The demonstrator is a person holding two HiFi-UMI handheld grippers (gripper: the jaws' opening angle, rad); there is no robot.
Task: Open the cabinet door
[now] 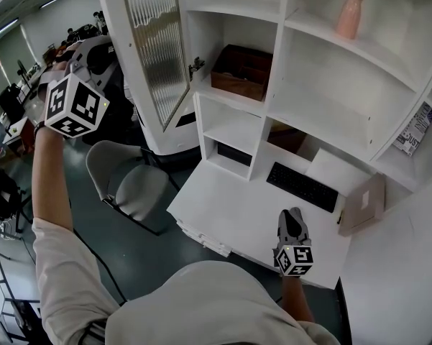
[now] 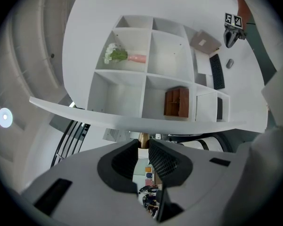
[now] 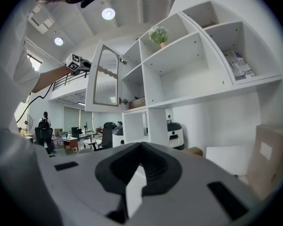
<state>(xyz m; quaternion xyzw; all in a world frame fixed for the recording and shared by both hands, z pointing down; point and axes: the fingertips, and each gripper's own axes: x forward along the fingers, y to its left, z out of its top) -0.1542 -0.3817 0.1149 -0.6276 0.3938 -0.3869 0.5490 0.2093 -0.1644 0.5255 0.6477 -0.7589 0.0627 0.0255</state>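
Note:
The cabinet door (image 1: 158, 49), white-framed with ribbed glass, stands swung well out from the shelf unit (image 1: 323, 85). In the left gripper view its edge (image 2: 132, 121) crosses just ahead of my left gripper (image 2: 142, 147). The jaws are shut on the door's small brass knob (image 2: 142, 139). The right gripper view shows that gripper (image 3: 80, 64) at the door's (image 3: 106, 81) free edge, high up. My right gripper (image 1: 293, 221) hovers low over the white desk (image 1: 230, 210), shut and holding nothing.
A wooden organiser (image 1: 241, 70) sits in the compartment behind the door. On the desk are a black keyboard (image 1: 302, 185) and a cardboard box (image 1: 363, 203). A pink vase with a plant (image 1: 350, 13) stands on a high shelf. A grey chair (image 1: 126, 182) is below the door.

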